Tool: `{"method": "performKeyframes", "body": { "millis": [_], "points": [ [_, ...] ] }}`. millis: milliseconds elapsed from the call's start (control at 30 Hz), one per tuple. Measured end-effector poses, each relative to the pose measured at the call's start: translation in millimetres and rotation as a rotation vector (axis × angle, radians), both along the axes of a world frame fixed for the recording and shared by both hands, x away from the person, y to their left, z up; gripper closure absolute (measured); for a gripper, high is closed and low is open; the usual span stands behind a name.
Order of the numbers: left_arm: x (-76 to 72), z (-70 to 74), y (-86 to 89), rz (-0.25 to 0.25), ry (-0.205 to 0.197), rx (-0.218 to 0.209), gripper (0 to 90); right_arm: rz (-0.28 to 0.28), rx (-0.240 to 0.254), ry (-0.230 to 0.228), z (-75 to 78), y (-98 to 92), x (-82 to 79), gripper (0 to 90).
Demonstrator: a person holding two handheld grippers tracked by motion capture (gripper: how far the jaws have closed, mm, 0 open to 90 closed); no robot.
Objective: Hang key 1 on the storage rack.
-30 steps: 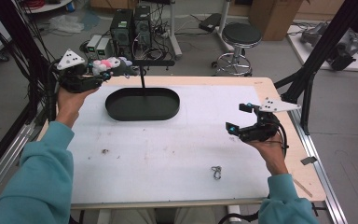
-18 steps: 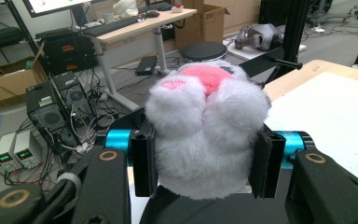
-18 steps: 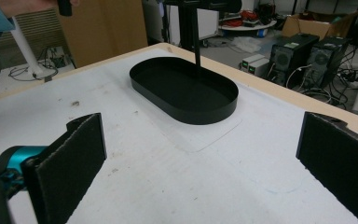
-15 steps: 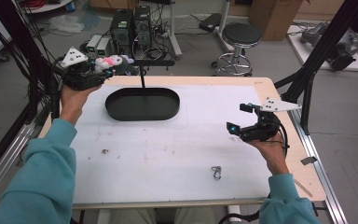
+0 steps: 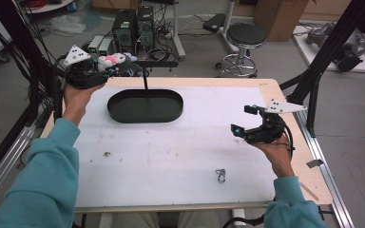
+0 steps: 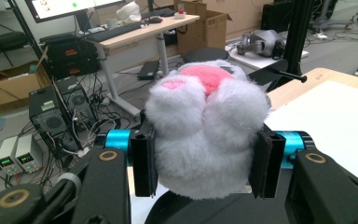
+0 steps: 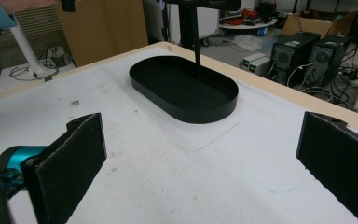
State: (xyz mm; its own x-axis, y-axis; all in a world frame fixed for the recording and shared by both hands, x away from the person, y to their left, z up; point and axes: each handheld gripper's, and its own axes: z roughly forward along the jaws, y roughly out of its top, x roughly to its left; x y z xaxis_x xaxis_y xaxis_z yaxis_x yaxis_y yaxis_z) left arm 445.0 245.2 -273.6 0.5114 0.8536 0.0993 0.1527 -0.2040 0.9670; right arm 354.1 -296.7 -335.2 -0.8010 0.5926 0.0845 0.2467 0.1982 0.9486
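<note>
A white plush toy (image 6: 207, 126) with pink patches is squeezed between the two black pads of my left gripper (image 6: 205, 161). In the high view the left gripper (image 5: 102, 69) holds the plush toy (image 5: 111, 60) off the table's far left corner, level with the horizontal bar (image 5: 154, 63) of a black stand. That stand's oval black tray (image 5: 145, 107) sits on the white mat. My right gripper (image 5: 241, 121) hovers over the right side of the table, jaws wide apart and empty. In the right gripper view the right gripper (image 7: 200, 163) faces the oval tray (image 7: 184, 88).
A small metal clip (image 5: 220, 175) lies on the white mat (image 5: 171, 152) near the front edge. A dark speck (image 5: 107, 154) sits at front left. Computer towers (image 5: 133, 26) and a stool (image 5: 245, 38) stand on the floor beyond the table.
The left gripper with the plush toy has shifted slightly left and away from the table. The right gripper has stayed put.
</note>
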Motion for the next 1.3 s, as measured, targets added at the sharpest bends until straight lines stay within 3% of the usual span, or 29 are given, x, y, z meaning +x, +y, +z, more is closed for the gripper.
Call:
{"method": "performKeyframes", "body": {
  "millis": [533,1167,1300],
  "points": [
    [1.4,5.3,-6.1,0.001,-0.025,-0.005,52.9,0.005,0.0,0.0,-0.7,0.9,1.3,0.6],
    [1.6,-4.2,-28.5,-0.055,0.013,0.0,52.9,0.005,0.004,0.006,-1.0,-1.3,0.6,0.6],
    [-0.7,-12.6,-30.1,-0.066,0.04,-0.001,52.9,0.006,0.001,0.005,-1.0,-1.0,0.8,0.6]
  ]
}}
